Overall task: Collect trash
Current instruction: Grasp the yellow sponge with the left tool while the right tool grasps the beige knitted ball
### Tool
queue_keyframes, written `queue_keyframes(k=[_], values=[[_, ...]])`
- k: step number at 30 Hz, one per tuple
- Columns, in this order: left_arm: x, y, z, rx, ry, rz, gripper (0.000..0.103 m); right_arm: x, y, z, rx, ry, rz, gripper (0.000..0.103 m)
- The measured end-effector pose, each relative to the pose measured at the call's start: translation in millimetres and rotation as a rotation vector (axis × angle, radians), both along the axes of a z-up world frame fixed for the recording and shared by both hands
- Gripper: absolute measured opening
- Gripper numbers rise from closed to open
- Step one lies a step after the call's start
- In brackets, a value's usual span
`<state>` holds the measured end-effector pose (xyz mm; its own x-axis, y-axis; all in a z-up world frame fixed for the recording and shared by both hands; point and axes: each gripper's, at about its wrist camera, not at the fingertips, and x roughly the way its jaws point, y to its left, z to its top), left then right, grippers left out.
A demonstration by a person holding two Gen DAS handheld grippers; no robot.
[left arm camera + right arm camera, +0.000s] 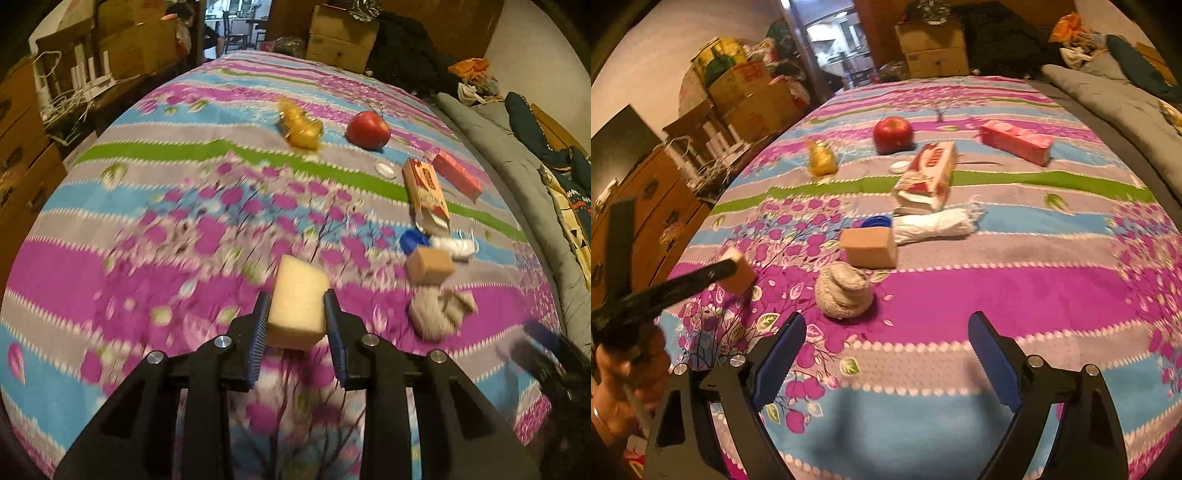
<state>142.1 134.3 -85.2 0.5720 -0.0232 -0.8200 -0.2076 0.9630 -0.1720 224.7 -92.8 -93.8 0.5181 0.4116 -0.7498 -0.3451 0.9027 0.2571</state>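
My left gripper [297, 308] is shut on a pale yellow sponge block [298, 295], held just above the flowered bedsheet [184, 206]. The right wrist view shows that same gripper [733, 271] at the far left with the sponge block [742, 273] in it. My right gripper [886, 321] stands open with nothing between its fingers, just in front of a grey rolled cloth ball [844, 291]. Behind the ball lie a tan block [868, 246], a blue cap [875, 222], a twisted white bag [934, 223] and a red-and-white carton [929, 173].
Farther back lie a red apple [893, 134], a gold wrapper [822, 158], a pink box [1015, 142] and a small white lid [899, 167]. A grey blanket [1108, 99] runs along the right. Cardboard boxes [753, 99] and wooden drawers [653, 206] stand at the left.
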Motion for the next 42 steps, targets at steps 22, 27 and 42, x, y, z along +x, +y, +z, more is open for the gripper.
queue_keyframes(k=[22, 27, 42], values=[[-12, 16, 0, 0.010, -0.008, 0.042, 0.029, 62, 44, -20, 0.024, 0.068, 0.213, 0.086], [-13, 17, 1, -0.009, -0.020, 0.037, 0.029, 60, 60, -48, 0.024, 0.137, 0.220, 0.044], [-16, -41, 36, 0.045, -0.058, -0.058, 0.029, -23, -12, 22, 0.129, 0.018, 0.043, 0.040]])
